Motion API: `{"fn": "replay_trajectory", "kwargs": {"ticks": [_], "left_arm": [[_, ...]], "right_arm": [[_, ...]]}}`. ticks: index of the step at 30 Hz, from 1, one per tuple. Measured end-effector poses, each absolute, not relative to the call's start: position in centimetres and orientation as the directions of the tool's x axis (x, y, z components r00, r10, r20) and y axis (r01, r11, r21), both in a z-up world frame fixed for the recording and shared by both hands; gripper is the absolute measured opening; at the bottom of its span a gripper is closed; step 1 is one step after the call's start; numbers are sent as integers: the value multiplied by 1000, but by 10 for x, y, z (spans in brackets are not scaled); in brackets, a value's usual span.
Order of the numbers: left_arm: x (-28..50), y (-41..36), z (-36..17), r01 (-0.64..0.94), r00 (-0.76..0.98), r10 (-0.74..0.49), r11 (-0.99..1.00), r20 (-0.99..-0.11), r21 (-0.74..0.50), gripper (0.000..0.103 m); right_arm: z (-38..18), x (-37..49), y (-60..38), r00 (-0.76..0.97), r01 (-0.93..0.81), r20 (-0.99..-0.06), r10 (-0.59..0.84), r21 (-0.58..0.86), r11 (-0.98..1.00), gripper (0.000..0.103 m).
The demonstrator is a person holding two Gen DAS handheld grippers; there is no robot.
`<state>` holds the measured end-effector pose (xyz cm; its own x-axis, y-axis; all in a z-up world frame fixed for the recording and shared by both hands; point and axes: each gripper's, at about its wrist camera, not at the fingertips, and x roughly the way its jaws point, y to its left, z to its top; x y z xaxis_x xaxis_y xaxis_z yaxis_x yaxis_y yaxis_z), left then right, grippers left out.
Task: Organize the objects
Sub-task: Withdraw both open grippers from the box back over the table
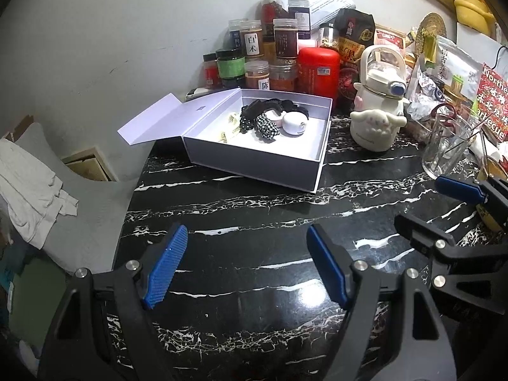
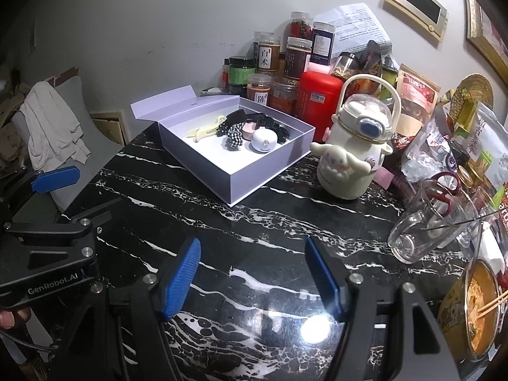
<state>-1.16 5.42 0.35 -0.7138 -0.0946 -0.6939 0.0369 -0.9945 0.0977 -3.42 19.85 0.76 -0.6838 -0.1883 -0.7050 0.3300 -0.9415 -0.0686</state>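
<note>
Nearest the cameras, the left gripper point(image 1: 246, 266) hangs over the black marble table point(image 1: 254, 222) with its blue pads spread apart and only bare stone between them. The right gripper point(image 2: 252, 277) sits alongside it in the same way, jaws apart and gripping nothing, with a bright lamp glare on the stone just below its right pad. Each tool shows at the edge of the other's view: the right one at the right edge of the left wrist view, the left one at the left edge of the right wrist view, where a fingertip point(image 2: 6, 319) of the person peeks in below it.

Further in, near the table's middle, stands the open white box point(image 1: 254, 165), its lid point(image 1: 158, 120) folded back flat to the left. Inside lie the small things: a round white compact point(image 1: 293, 123), a pink one point(image 1: 274, 116) touching it, a black-and-white checked scrunchie point(image 1: 268, 128), a black hair claw point(image 1: 276, 104) along the back wall, and cream hair clips point(image 2: 204, 131) towards the left side.

Just right of the box stands a cream cartoon-dog bottle point(image 1: 379, 111) with a carry handle. Further right, a clear glass cup point(image 2: 425, 225) and a bowl of noodles point(image 2: 479, 311) with chopsticks.

Behind everything, against the wall, a red canister point(image 1: 317, 70) and a cluster of spice jars point(image 1: 254, 50)
</note>
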Motion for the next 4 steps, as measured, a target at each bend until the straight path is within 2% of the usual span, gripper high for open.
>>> {"fn": "replay_trajectory", "kwargs": {"ticks": [4], "left_arm": [[-12, 55, 3, 39, -712, -102, -994, -695, 106, 77]], "right_arm": [[6, -34, 199, -681, 330, -707, -189, -66, -942, 72]]}}
